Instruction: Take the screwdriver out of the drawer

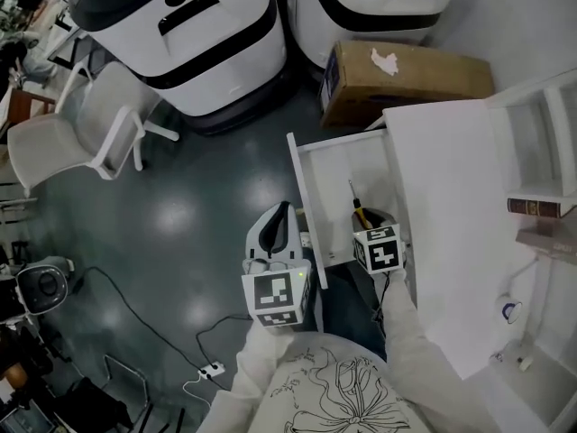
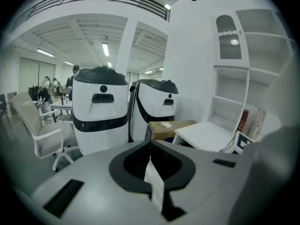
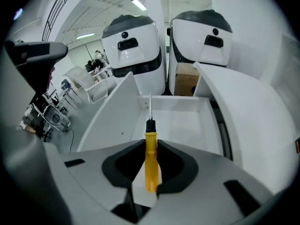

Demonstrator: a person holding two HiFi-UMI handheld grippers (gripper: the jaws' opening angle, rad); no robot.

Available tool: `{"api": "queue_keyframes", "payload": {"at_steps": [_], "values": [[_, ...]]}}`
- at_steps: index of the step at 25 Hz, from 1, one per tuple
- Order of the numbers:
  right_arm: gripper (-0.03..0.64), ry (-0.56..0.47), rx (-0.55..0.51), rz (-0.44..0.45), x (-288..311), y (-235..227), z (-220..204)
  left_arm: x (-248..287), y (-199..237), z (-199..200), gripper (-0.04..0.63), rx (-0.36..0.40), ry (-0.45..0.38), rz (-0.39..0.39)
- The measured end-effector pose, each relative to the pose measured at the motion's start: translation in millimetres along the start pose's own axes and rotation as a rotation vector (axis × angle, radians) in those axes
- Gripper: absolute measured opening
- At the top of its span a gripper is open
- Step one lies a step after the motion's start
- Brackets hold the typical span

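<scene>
Pinched only by its yellow handle in the right gripper (image 3: 150,143), the screwdriver (image 3: 150,165) could swivel and snag the drawer (image 3: 112,111) at its far wall (the left gripper (image 2: 150,149) is closed, empty).

- The dark, glossy floor (image 1: 180,215) carries a white chair (image 1: 86,133), two big white machines (image 1: 180,25), a cardboard box (image 1: 406,79) and a white power strip (image 1: 213,369) on its cable.
- The white desk (image 1: 451,224) has its drawer (image 1: 305,197) pulled out.
- The white shelving unit (image 1: 550,115) holds a dark book (image 1: 539,207).
</scene>
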State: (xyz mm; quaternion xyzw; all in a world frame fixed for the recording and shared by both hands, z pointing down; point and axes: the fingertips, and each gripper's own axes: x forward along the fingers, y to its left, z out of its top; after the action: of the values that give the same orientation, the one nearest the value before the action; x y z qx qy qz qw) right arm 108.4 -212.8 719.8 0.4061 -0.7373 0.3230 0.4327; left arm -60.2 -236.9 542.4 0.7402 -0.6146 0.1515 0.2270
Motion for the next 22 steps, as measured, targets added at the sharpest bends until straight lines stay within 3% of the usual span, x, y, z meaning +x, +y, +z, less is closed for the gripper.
{"api": "queue_keyframes", "payload": {"at_steps": [22], "values": [[0.074, -0.536, 0.043, -0.14, -205, -14, 134, -55, -38, 158, 0.007, 0.09, -0.33, -0.02]]}}
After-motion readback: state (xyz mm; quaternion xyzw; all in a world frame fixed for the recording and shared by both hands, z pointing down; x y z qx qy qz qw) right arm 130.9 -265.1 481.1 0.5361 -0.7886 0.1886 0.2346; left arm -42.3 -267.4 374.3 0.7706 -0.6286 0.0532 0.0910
